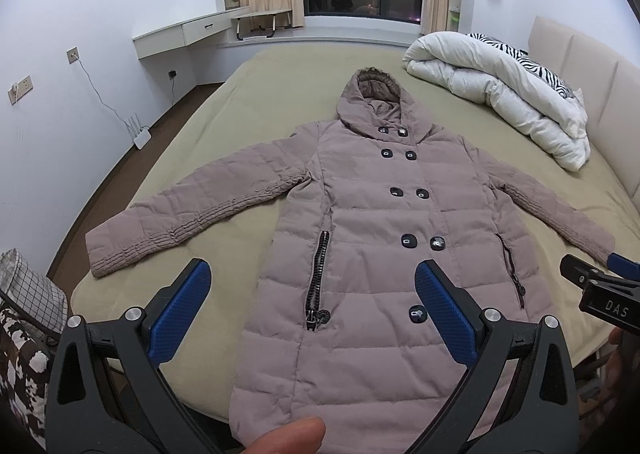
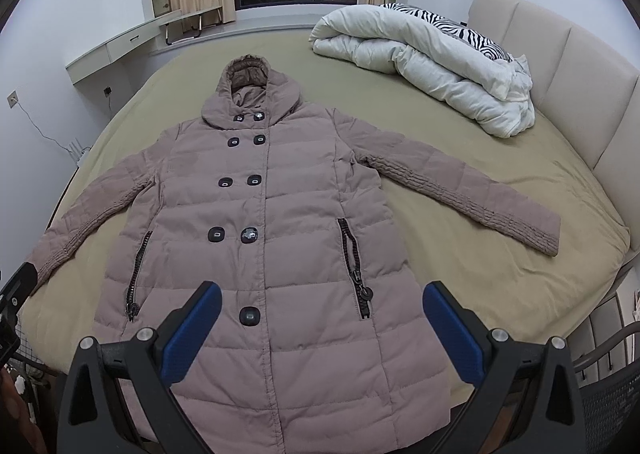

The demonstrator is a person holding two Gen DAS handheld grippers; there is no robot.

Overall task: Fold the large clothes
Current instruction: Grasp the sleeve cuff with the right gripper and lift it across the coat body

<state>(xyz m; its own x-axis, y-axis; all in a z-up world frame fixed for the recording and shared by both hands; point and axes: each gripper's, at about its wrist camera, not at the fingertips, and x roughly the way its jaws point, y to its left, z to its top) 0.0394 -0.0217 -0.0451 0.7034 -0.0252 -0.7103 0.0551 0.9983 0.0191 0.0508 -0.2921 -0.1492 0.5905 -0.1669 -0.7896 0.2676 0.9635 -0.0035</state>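
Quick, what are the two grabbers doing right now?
Left gripper: open, empty, over the coat.
Right gripper: open, empty, over the coat.

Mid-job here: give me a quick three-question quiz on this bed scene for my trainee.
1. True or false: the mauve quilted hooded coat lies spread flat, front up, sleeves out.
2. What does the left gripper hold?
3. The white rolled duvet lies: A) over the coat B) apart from it, by the beige padded headboard C) on the floor.

Key: 1 true; 2 nothing, it is open, like the right gripper; 3 B.
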